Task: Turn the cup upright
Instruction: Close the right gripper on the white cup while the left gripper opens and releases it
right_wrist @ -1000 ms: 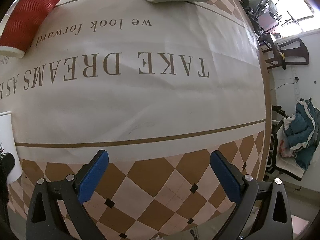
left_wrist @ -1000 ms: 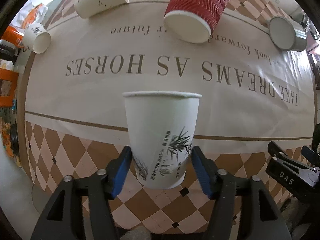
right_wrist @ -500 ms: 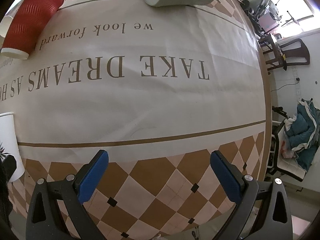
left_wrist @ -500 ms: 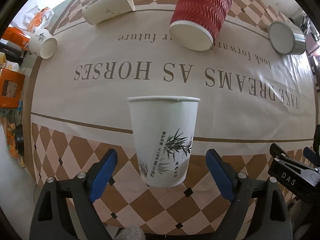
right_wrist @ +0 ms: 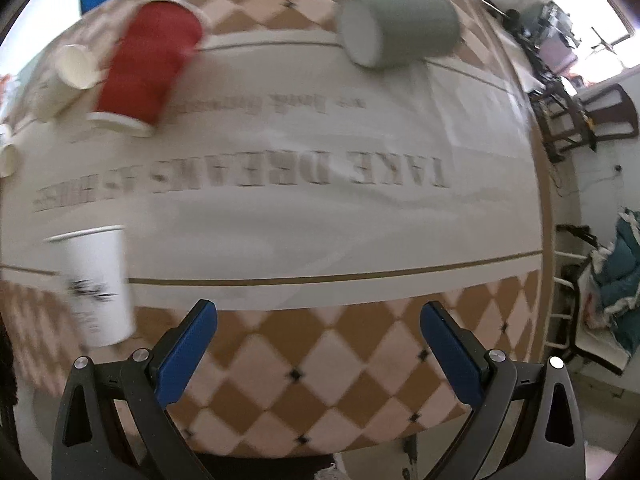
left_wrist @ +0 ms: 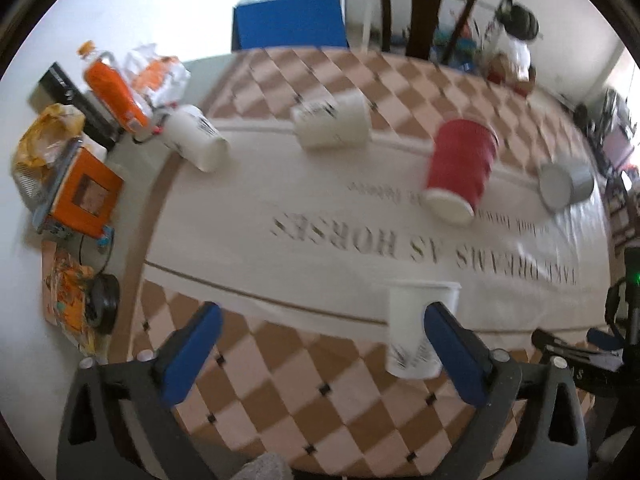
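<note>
white paper cup standing upright on checkered tablecloth, released since a second ago; left gripper pulling back, jaws wide, empty; right gripper spread, empty. flip looking finished.

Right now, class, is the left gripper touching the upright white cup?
Apart. Right wrist view: upright white cup stands free, nothing against it; left gripper jaws spread wide.

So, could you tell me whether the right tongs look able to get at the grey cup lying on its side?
Probably yes: the right tongs are open, and only bare tablecloth lies between them and the grey cup.
</note>
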`<state>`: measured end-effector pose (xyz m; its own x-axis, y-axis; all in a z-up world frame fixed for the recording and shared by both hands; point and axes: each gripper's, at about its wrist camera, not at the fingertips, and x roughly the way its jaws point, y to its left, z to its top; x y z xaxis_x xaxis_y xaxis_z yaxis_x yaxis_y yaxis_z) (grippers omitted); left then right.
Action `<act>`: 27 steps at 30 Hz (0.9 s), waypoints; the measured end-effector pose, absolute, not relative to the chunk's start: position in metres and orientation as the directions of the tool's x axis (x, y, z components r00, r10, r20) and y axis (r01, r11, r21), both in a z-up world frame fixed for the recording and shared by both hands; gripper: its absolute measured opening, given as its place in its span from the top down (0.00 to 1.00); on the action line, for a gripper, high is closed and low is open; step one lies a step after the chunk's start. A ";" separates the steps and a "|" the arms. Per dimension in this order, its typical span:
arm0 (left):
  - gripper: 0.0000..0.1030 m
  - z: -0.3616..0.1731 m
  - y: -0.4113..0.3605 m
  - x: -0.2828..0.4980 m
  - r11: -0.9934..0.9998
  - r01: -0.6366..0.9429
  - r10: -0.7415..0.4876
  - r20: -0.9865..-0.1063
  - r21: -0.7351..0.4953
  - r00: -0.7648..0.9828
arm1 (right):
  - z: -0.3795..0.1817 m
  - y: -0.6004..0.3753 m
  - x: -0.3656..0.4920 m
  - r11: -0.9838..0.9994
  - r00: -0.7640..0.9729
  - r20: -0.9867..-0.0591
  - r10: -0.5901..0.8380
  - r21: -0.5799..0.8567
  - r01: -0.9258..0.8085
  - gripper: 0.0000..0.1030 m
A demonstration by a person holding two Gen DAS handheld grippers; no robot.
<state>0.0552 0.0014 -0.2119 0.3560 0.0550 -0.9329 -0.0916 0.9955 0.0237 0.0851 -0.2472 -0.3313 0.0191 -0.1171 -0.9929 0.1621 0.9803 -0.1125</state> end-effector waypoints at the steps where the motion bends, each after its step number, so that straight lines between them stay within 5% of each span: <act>1: 0.00 -0.212 0.011 0.055 0.995 -0.097 0.061 -0.929 0.027 0.364 | -0.328 -0.239 0.085 0.983 0.023 -0.994 -0.106 -0.101 0.152 0.00; 12: 0.00 -0.278 0.063 0.056 0.989 -0.074 0.140 -0.966 0.126 0.219 | -0.327 -0.136 0.103 0.998 0.010 -1.000 -0.017 -0.017 0.062 0.01; 21: 0.00 -0.315 0.080 0.058 0.990 -0.034 0.143 -0.980 0.140 0.139 | -0.355 -0.094 0.121 0.999 -0.071 -0.997 0.015 0.011 0.052 0.16; 27: 0.00 -0.314 0.085 0.066 0.990 -0.030 0.142 -0.980 0.139 0.136 | -0.369 -0.084 0.125 0.997 -0.123 -0.992 0.031 0.022 0.068 0.35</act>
<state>0.0656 0.0849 -0.3145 0.1361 0.1422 -0.9804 -0.0299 0.9898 0.1394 0.1247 -0.0839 -0.3692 -0.1227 0.0307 -0.9920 0.0681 0.9974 0.0224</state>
